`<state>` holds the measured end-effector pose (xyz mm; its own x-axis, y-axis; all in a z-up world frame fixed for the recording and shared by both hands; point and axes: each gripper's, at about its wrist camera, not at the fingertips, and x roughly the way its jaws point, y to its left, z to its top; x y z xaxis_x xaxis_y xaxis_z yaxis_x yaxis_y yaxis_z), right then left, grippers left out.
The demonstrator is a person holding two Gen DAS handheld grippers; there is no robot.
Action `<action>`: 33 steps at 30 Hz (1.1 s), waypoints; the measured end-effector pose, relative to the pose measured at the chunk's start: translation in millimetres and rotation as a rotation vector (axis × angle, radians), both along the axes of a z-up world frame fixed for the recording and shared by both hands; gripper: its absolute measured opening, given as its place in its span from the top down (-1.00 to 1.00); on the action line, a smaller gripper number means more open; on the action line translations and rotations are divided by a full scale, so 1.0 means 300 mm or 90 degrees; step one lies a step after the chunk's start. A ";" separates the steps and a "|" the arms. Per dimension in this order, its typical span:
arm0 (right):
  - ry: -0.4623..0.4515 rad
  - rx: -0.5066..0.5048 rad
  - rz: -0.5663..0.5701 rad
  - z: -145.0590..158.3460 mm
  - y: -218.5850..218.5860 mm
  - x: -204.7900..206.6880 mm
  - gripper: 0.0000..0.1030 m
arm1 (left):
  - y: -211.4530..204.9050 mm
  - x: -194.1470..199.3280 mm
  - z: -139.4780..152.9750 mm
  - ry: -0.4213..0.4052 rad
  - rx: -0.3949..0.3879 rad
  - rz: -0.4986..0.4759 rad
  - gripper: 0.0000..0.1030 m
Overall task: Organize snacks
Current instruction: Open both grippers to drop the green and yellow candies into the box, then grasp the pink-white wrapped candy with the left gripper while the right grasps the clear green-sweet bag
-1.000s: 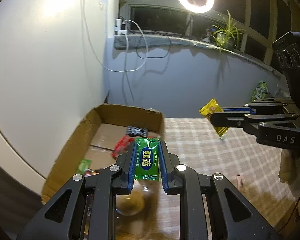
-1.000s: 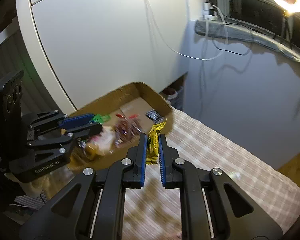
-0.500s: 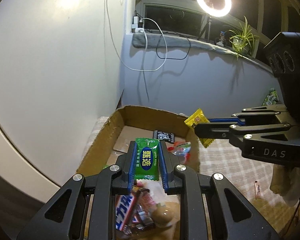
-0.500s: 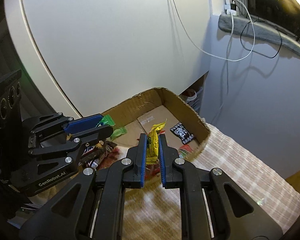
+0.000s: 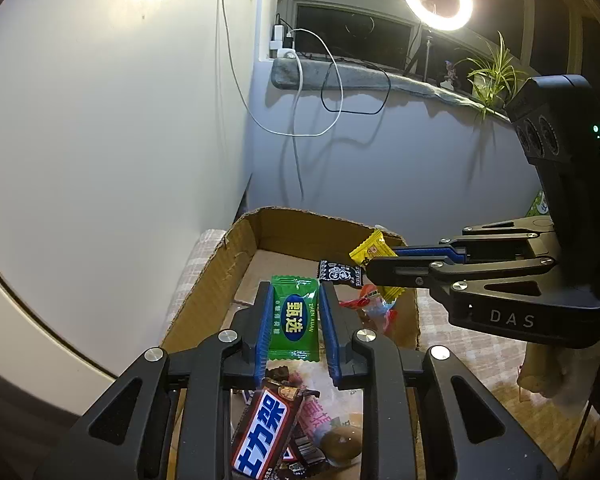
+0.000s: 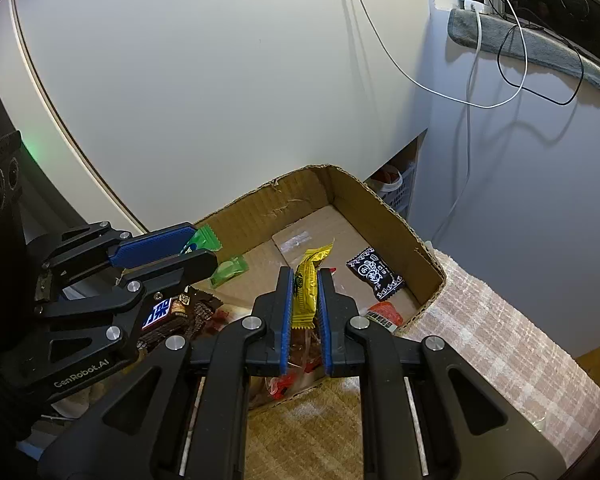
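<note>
Left wrist view is showing the left gripper (image 5: 294,322) pinching a green candy packet (image 5: 294,320) and the right gripper (image 5: 374,270) pinching a yellow snack packet (image 5: 370,254), both hovering over the cardboard box (image 5: 204,280), probably for dropping them in.

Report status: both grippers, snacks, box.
Left gripper shut on green candy, right gripper shut on yellow snack bar. Both held over the cardboard box, not released. Nothing blocking the drop.
</note>
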<state>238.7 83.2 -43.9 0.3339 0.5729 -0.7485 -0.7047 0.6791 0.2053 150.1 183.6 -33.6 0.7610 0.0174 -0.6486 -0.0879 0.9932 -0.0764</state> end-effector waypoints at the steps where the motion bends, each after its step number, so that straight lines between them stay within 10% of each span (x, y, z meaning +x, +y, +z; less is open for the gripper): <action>1: 0.000 -0.001 -0.001 0.000 0.000 0.001 0.78 | 0.001 0.001 -0.001 0.000 0.001 0.000 0.57; 6: 0.005 0.002 -0.007 -0.002 -0.004 0.009 0.76 | 0.002 0.002 0.003 0.000 0.006 0.003 0.53; 10: 0.006 0.013 -0.016 0.004 -0.014 0.018 0.00 | 0.003 -0.002 0.006 -0.001 0.007 0.004 0.44; 13: 0.000 0.016 -0.024 0.009 -0.020 0.019 -0.12 | 0.005 -0.006 0.008 -0.006 0.009 0.007 0.01; 17: -0.013 0.012 -0.038 0.019 -0.036 0.015 -0.47 | 0.004 -0.012 0.013 -0.011 0.012 0.011 -0.06; 33: -0.051 0.027 -0.097 0.127 -0.330 -0.060 -0.60 | -0.151 -0.078 0.072 -0.038 -0.005 -0.032 -0.07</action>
